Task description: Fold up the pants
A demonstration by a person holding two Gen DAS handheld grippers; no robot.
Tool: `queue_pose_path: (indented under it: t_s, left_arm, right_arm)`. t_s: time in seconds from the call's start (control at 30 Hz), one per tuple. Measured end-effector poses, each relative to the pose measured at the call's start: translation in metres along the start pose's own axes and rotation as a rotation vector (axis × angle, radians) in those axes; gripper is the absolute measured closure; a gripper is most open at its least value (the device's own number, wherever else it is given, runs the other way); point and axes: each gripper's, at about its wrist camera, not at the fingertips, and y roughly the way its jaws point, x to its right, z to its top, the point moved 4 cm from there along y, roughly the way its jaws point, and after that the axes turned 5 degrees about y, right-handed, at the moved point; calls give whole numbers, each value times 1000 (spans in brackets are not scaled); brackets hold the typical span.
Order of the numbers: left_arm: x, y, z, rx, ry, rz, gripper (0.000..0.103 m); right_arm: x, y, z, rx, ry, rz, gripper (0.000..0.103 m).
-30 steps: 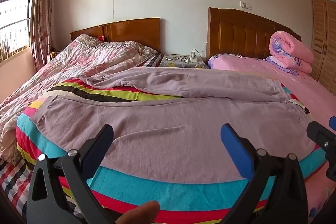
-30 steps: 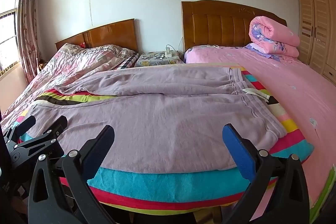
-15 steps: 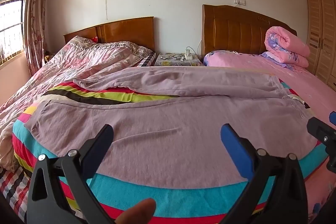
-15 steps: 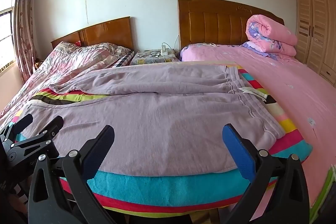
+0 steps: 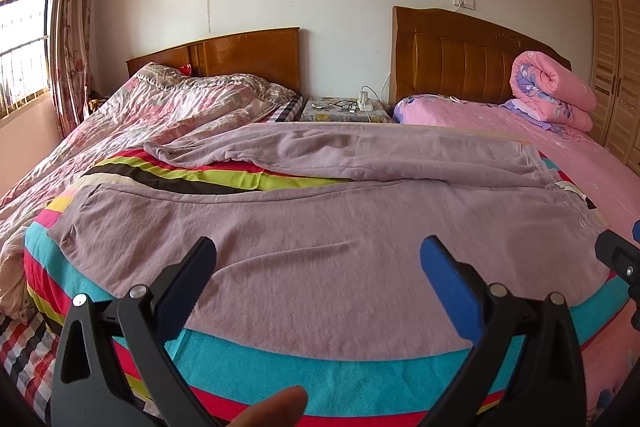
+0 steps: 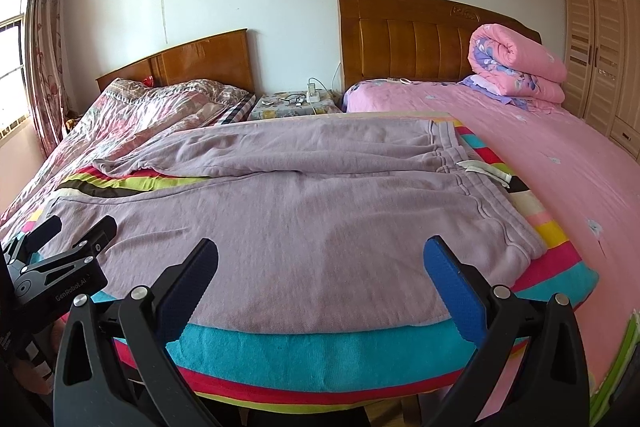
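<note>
The left tongs [image 5: 318,267] hang spread wide and empty above the near leg of the pants [image 5: 340,227]. The right tongs [image 6: 320,269] are likewise spread and empty, above the near edge by the waistband [image 6: 480,187]. The mauve pants lie flat across a striped blanket [image 6: 320,351], waistband right, leg ends left, the far leg rumpled. Bare blanket borders the near hem. A pink bed [image 6: 560,167] lies open on the right; a floral quilt [image 5: 160,115] crowds the left.
</note>
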Motion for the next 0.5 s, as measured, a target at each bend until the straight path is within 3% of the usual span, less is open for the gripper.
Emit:
queue_pose_path:
  t_s: [0.5]
  left_arm:
    - [7,-3,2,4,2,-69,1]
  right_arm:
    - [-1,-1,1,8,0,-6,4]
